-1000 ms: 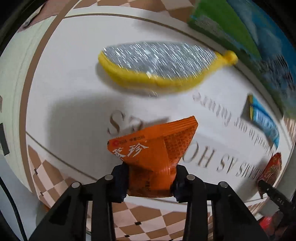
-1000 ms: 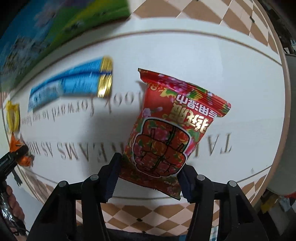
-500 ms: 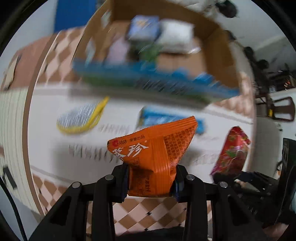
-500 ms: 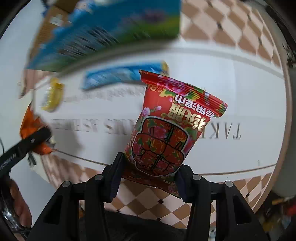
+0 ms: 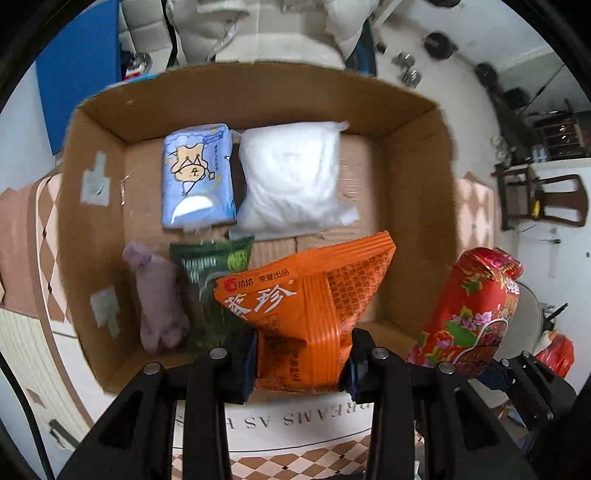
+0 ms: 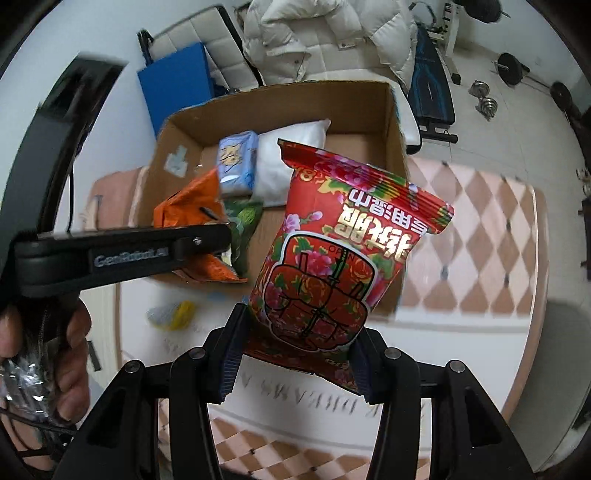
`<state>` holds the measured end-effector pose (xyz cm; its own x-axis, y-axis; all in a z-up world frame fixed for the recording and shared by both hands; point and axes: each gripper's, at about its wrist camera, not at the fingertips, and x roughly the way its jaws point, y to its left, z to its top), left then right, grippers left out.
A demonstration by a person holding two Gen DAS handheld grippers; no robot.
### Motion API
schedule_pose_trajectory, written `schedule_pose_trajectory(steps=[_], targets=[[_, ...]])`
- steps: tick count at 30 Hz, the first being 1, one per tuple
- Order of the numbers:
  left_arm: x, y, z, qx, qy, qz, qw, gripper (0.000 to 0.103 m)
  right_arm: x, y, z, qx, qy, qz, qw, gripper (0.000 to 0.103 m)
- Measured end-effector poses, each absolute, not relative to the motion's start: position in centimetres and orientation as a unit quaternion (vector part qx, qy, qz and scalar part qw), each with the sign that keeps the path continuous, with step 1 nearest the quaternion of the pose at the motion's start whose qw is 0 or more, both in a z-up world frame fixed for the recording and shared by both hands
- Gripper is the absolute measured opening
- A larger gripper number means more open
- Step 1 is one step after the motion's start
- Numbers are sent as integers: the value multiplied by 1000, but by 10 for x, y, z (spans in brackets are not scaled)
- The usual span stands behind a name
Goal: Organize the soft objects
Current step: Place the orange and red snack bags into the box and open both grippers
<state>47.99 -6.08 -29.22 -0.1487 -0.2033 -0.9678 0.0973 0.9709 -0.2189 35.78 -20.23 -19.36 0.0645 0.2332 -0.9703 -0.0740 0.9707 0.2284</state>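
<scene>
white puffer jacket (image 6: 325, 33), dumbbells (image 6: 484, 99), wooden chair (image 5: 543, 195)

This is a lived-in room of a home that doubles as an exercise space. A white puffer jacket (image 6: 328, 37) lies over a pale padded seat (image 6: 207, 44) beyond the far edge of the bench (image 6: 480, 328). Dumbbells (image 6: 484, 99) and weight plates (image 6: 511, 68) sit on the white floor beside a dark workout bench (image 6: 432, 96). A dark wooden chair (image 5: 546, 199) stands off to the right.
</scene>
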Motion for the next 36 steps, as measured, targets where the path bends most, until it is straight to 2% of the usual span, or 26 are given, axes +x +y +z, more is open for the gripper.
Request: schedule_pose_trajectory(steps=[5, 12, 24, 25, 27, 28, 29, 30, 31, 33, 35, 36], targets=[[491, -69, -333, -28, 796, -123, 592, 33, 397, -179, -245, 29, 713, 109, 692, 53], [489, -67, -377, -35, 831, -114, 544, 34, 405, -173, -294, -6, 749, 114, 653, 53], [480, -65, -391, -57, 839, -104, 531, 38, 410, -173, -318, -35, 769, 106, 629, 54], [480, -62, -390, -65, 838, -101, 532, 41, 412, -173, -318, -30, 772, 108, 626, 55], [487, -61, -382, -65, 834, -101, 539, 58, 411, -174, -320, -22, 778, 113, 618, 59], [487, -60, -377, -61, 829, -100, 547, 72, 412, -174, -321, -23, 779, 113, 616, 65], [488, -58, -372, -60, 824, -100, 554, 77, 412, -174, -319, -24, 778, 113, 617, 70], [488, -57, -367, -59, 820, -99, 561, 77, 412, -175, -316, -23, 776, 113, 620, 79], [488, -55, -360, -58, 814, -97, 570, 80, 411, -177, -313, -22, 774, 113, 622, 83], [488, -53, -345, -55, 803, -96, 586, 86, 409, -177, -304, -21, 771, 114, 627, 83], [484, -49, -326, -50, 788, -95, 606, 96, 406, -178, -295, -24, 765, 112, 634, 91], [479, -47, -317, -49, 779, -95, 618, 99, 404, -178, -288, -29, 758, 111, 642, 101]])
